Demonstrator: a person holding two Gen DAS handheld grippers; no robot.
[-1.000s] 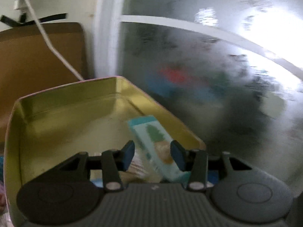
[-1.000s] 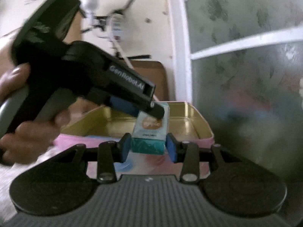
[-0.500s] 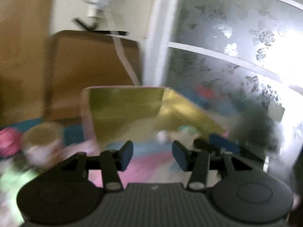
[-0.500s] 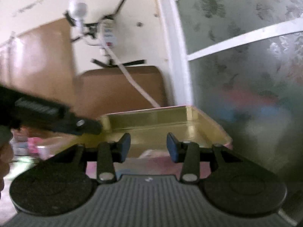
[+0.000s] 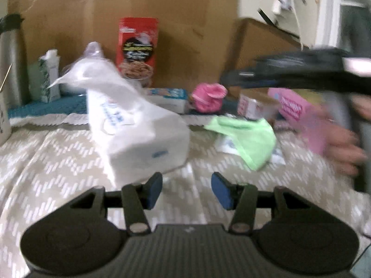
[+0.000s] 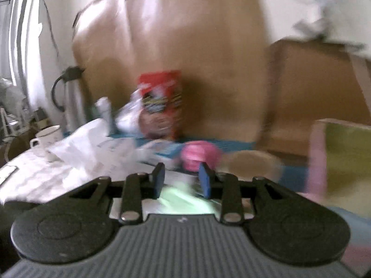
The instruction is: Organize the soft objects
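Both tools are seen empty between picks. The left tool (image 5: pixel 186 190) is spread wide above the patterned counter (image 5: pixel 58 162), just short of the white tissue pack (image 5: pixel 136 127). The right tool (image 6: pixel 182 180) is also parted, with nothing pinched, over the green cloth (image 6: pixel 183 200); the pink soft ball (image 6: pixel 199 156) lies beyond it. The open tin (image 6: pixel 343 159) stands at the right. Next, a tool would likely be lowered and pressed onto the cloth, then carried toward the tin.
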